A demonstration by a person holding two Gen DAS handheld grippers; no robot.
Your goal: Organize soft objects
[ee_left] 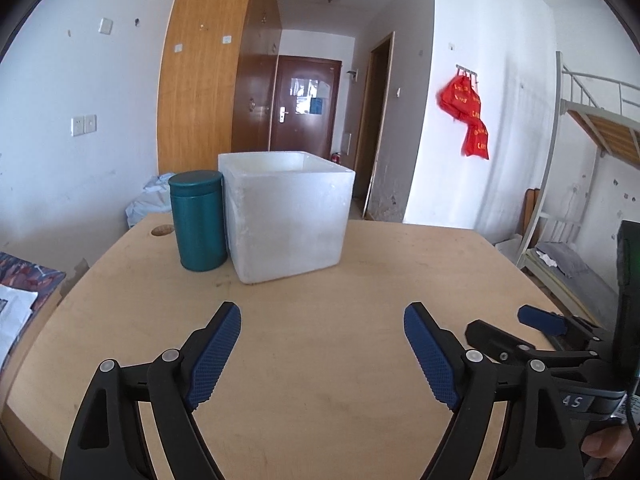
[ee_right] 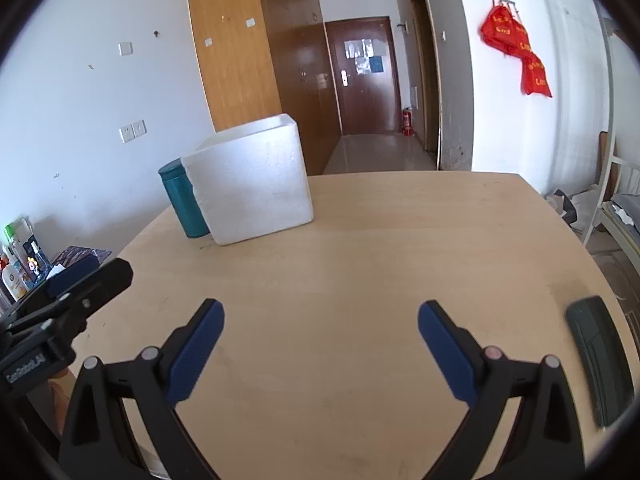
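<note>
One white foam box (ee_left: 286, 216) is standing on the wooden surface (ee_left: 320, 320) a little left of centre in the left wrist view, its top open, and one teal lidded canister (ee_left: 197, 220) is standing upright just beside it on its left, touching or nearly touching its wall. In the right wrist view the same box (ee_right: 256, 184) is sitting in the upper left of the surface (ee_right: 380, 260) and is hiding most of the canister (ee_right: 182, 204).

The left claw (ee_left: 322, 344) is hovering low in its frame with both blue pads spread wide, gripping nothing. The right claw (ee_right: 320, 344) is likewise spread and gripping nothing. Bare wood is lying between each claw and the box.

One dark flat object (ee_right: 600, 360) is lying at the lower right edge of the right wrist view; it is too blurred to identify. Red cloth bags (ee_left: 466, 116) are hanging on the wall at the right. I cannot tell whether the box is holding anything soft.
</note>
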